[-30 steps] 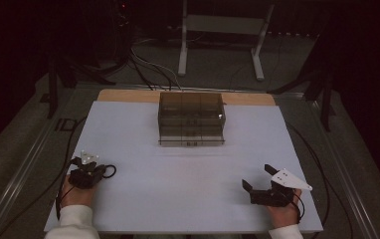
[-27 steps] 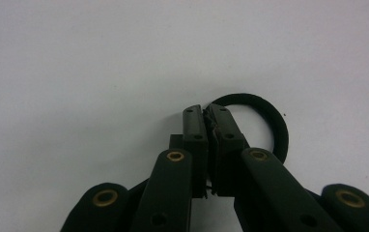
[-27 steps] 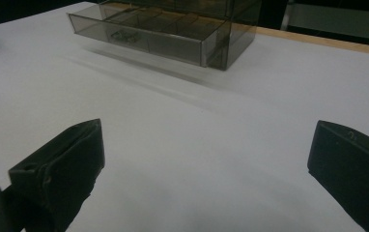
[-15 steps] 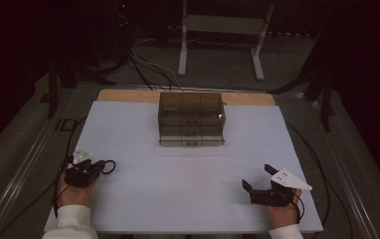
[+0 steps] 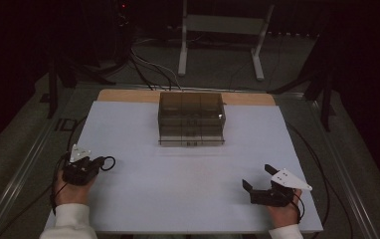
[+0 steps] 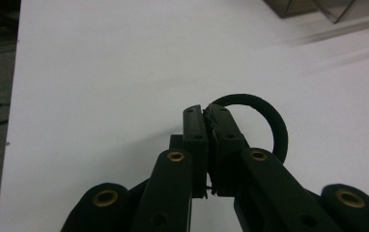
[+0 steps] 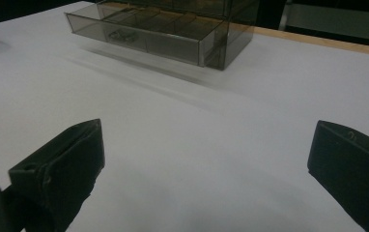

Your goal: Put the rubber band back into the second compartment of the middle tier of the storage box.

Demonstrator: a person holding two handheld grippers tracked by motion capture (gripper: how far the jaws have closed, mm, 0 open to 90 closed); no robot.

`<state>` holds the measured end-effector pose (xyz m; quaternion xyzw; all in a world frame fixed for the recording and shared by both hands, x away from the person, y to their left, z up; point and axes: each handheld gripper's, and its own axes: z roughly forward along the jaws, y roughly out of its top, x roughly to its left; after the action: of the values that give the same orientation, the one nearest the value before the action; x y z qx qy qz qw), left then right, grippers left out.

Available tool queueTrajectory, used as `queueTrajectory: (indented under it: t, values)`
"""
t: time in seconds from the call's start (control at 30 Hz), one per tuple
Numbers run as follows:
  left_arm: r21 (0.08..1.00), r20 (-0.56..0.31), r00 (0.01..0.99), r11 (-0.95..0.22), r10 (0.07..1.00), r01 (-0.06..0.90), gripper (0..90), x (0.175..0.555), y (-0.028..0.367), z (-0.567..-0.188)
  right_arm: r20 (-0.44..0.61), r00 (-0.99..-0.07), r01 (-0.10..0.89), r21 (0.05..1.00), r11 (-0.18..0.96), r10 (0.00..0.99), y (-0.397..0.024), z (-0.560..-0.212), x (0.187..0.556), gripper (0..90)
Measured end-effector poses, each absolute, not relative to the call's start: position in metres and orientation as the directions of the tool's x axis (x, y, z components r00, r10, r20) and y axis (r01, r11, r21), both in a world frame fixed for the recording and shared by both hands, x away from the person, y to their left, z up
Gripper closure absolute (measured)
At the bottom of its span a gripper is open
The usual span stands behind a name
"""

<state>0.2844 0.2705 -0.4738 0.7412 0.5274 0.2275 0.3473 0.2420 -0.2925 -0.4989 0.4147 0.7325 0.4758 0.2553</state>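
A smoky see-through drawer box [image 5: 191,118] stands at the back middle of the white table [image 5: 188,174], its bottom drawer pulled out slightly. In the right gripper view the box [image 7: 173,29] shows a small item inside the drawer. My left gripper [image 5: 100,161] rests at the near left, shut on a black elastic ring [image 5: 109,163]. The left gripper view has the jaws closed [image 6: 206,113] on the ring's edge, and the loop [image 6: 269,125] sticks out to the right. My right gripper [image 5: 256,177] sits at the near right, open with nothing between its jaws [image 7: 206,145].
A wooden strip [image 5: 123,94] runs along the table's far edge behind the box. Cables [image 5: 317,164] trail off both sides of the table. A white stand [image 5: 223,30] is on the floor beyond. The table's surface around the box is bare white.
The left hand has shifted slightly with the ring still in the gripper. The right gripper has stayed where it was.
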Motion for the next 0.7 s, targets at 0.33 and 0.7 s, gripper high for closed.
queueTrajectory:
  t: [0.33, 0.7]
  values:
    - [0.774, -0.052, 0.366, -0.194, 0.929, 0.602, 88.0, 0.286, 0.269, -0.462, 0.024, -0.526, 0.365, 0.909, 0.200, 0.850, -0.293, -0.499, 0.241, 0.3]
    - [0.805, -0.061, 0.410, -0.198, 0.910, 0.559, 88.0, 0.290, 0.265, -0.448, 0.026, -0.528, 0.365, 0.909, 0.199, 0.849, -0.293, -0.499, 0.242, 0.3]
